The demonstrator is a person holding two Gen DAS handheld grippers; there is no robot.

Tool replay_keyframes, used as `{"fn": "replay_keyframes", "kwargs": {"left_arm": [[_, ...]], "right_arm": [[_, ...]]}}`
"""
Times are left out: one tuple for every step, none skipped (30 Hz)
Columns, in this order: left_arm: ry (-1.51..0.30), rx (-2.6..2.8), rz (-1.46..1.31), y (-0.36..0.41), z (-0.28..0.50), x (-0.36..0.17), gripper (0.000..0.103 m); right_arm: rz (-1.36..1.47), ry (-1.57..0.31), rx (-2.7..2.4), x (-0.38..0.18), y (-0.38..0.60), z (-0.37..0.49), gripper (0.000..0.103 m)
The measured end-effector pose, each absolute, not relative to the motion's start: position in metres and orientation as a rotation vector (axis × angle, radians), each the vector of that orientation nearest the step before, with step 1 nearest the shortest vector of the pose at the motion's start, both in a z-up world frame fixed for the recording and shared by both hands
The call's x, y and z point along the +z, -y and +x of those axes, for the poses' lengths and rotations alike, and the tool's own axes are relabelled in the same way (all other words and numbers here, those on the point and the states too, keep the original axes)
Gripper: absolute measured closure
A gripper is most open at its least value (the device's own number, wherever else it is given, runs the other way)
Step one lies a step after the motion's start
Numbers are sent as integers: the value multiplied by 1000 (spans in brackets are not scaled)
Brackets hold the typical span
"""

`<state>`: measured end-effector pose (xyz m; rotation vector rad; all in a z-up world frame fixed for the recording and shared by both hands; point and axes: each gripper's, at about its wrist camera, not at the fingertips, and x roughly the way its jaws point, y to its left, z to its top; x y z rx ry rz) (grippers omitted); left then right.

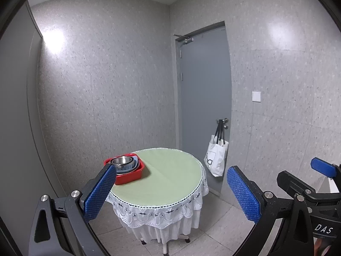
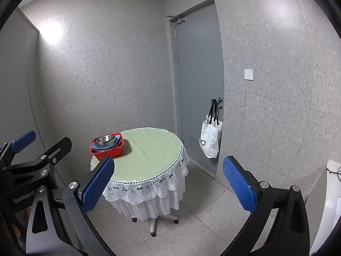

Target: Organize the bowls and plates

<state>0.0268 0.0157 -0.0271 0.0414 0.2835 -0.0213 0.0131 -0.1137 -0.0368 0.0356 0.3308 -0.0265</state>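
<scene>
A red square tub [image 1: 130, 176] [image 2: 109, 151] stands at the left edge of a round table [image 1: 170, 177] [image 2: 149, 155] with a pale green top and white lace skirt. Inside it sit stacked blue dishes [image 1: 133, 164] [image 2: 110, 144] with a steel bowl [image 1: 122, 160] [image 2: 104, 138] on top. My left gripper [image 1: 170, 189] is open and empty, well back from the table. My right gripper [image 2: 168, 183] is open and empty too, also far from the table. Each gripper shows at the edge of the other's view.
A grey door [image 1: 204, 98] [image 2: 198, 74] is behind the table, with a white tote bag [image 1: 216, 160] [image 2: 211, 140] hanging on its handle. Speckled grey walls close in the corner. A white object [image 2: 330, 192] sits at the far right. The floor is tiled.
</scene>
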Motion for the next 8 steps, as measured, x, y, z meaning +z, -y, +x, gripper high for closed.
{"fn": "replay_keyframes", "kwargs": {"left_arm": [[-286,-20,42,-16,29,-27,1],[-289,-19,43,-17,31,-27,1],[-291,-19,44,-18,34,-27,0],[-292,-19,46,-18,35,-27,0],[-292,-20,47,-18,37,-27,0],[-292,-22,48,-19,40,-26,0],[-293,-23,49,-19,41,-26,0],[-293,-23,50,-20,44,-26,0]], "right_arm": [[37,-336,-26,-38,113,15,0],[38,-339,-26,-39,112,17,0],[39,-341,-27,-40,111,19,0],[41,-342,-28,-40,111,20,0],[43,-343,-28,-41,110,22,0],[45,-342,-30,-41,110,23,0],[46,-342,-31,-41,110,25,0],[48,-343,-33,-42,110,26,0]]}}
